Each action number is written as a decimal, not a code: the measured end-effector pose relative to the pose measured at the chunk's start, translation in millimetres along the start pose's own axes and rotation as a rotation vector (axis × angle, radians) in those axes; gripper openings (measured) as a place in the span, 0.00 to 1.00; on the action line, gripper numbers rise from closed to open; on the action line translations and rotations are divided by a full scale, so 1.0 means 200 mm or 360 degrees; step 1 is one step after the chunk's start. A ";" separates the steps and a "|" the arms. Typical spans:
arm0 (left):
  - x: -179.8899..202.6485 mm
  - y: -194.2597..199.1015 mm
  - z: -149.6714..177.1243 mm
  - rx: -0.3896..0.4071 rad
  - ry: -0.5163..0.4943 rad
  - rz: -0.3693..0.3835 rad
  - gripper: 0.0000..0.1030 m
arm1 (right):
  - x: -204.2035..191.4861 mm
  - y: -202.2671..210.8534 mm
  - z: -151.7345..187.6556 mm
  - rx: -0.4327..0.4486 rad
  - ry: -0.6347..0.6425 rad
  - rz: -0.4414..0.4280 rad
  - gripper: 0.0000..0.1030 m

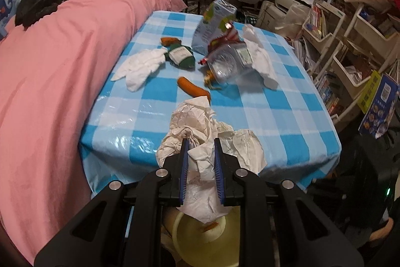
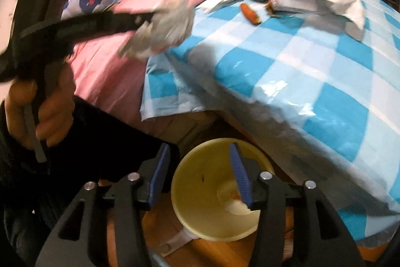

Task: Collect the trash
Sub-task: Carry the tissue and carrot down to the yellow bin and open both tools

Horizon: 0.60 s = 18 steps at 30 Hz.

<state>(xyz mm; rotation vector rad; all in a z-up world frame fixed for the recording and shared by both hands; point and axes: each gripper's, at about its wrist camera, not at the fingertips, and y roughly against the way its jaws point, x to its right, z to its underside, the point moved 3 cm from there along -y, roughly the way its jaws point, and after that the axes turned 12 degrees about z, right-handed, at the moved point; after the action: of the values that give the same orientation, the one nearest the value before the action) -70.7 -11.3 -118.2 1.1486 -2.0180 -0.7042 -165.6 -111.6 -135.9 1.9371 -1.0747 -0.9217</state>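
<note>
Bin (image 2: 215, 194): yellow, below table edge (image 2: 250, 104); orange scrap inside.
Left gripper (image 1: 200, 162): pinching crumpled paper (image 1: 200, 121).
Right gripper (image 2: 200, 177): spread, empty, over bin.

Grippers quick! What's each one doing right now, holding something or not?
Left gripper: closed on the crumpled paper.
Right gripper: open, holding nothing, above the yellow bin.

Blurred, hidden and cut-off parts

The left claw (image 2: 150, 21) and its crumpled paper (image 2: 162, 26) smear with motion; the paper (image 1: 200, 167) hides most of the yellow bin (image 1: 200, 237), cut off below.
</note>
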 end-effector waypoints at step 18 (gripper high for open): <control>0.27 -0.09 0.39 -0.0366 -0.0151 0.0098 0.44 | 0.31 0.15 -0.03 0.0244 -0.0378 0.0225 0.52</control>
<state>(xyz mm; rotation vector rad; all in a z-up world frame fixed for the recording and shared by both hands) -142.7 -59.0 -163.2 0.9313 -1.9806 -0.9474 -145.6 -177.1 -122.6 1.8774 -1.4381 -1.0341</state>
